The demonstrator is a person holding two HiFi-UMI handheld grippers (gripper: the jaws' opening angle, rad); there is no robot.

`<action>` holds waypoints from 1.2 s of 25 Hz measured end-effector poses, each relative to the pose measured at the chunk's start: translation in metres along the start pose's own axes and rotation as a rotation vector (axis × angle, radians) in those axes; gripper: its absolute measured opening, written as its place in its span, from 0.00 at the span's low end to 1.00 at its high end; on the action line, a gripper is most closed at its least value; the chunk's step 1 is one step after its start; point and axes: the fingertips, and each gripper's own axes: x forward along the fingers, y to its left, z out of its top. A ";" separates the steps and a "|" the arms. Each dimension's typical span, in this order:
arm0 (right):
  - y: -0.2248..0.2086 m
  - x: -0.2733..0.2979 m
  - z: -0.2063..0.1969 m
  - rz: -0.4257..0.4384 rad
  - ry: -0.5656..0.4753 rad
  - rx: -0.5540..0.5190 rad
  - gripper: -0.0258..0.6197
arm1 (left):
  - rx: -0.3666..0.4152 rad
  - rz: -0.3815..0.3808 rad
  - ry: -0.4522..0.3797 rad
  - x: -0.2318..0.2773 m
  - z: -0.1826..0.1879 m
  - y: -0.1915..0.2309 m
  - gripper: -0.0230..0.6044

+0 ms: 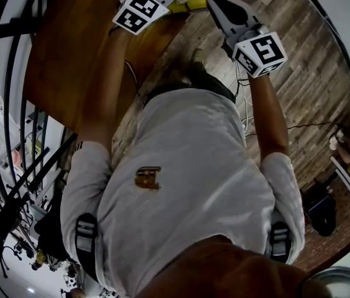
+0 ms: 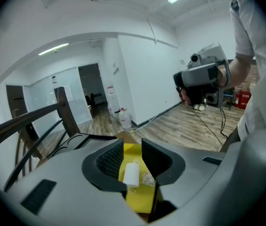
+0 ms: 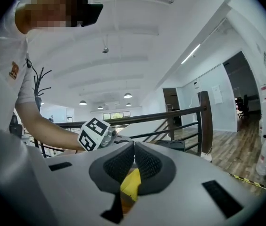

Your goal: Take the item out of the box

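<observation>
1. Not yet done: the item (image 2: 131,173), a small white roll, lies on the yellow box (image 2: 141,199), beside a loose curl of thin white cord. It is not lifted clear.
2. The box sits at the far edge of the brown desk (image 1: 69,54). In the head view it shows only as a yellow corner between the two tools.
3. The left hand-held gripper (image 2: 133,147) is spread. The item lies in the gap between its jaws, closer to the left one. Neither jaw looks pressed against it, so I judge the reach made and the grip not yet taken.
4. The right hand-held gripper (image 3: 133,147) has its jaws pressed together at the tips. A yellow edge of the box shows in the gap between them. It seems to pinch that edge and steady the box, though the contact itself is hard to see.
5. Left to do, as I judge it: bring the left jaws together on the item, raise it away from the box while the right side holds the box down, and set it on the desk.
</observation>
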 end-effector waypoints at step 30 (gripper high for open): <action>-0.125 -0.006 -0.018 0.054 0.018 0.086 0.09 | 0.091 -0.264 0.601 0.133 -0.098 0.006 0.38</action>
